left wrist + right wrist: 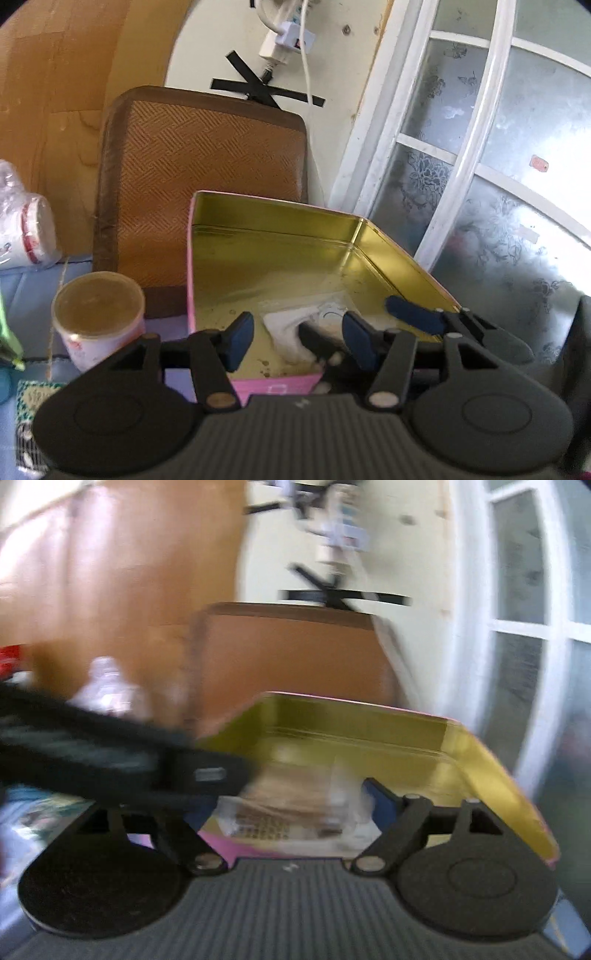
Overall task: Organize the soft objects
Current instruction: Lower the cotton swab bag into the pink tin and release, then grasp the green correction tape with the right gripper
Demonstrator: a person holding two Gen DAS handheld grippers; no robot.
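An open tin [369,236], pink outside and gold inside, stands on the blue bedding. A white soft cloth [284,328] lies on its floor near the front wall. My left gripper [299,339] hovers over that corner, open, its blue pads [240,339] either side of the cloth and clear of it. The right gripper's blue finger [413,314] reaches in from the right. In the blurred right wrist view, my right gripper [291,805] stands wide over the tin [480,760] with a clear-wrapped packet [288,816] between its fingers. The left gripper's black body [110,753] hides its left finger.
A brown woven cushion [199,177] leans on the wall behind the tin. A lidded paper cup [98,314] stands left of the tin, and wrapped cups [26,229] lie further left. A frosted glass door [498,166] is at the right. A power strip [284,40] hangs above.
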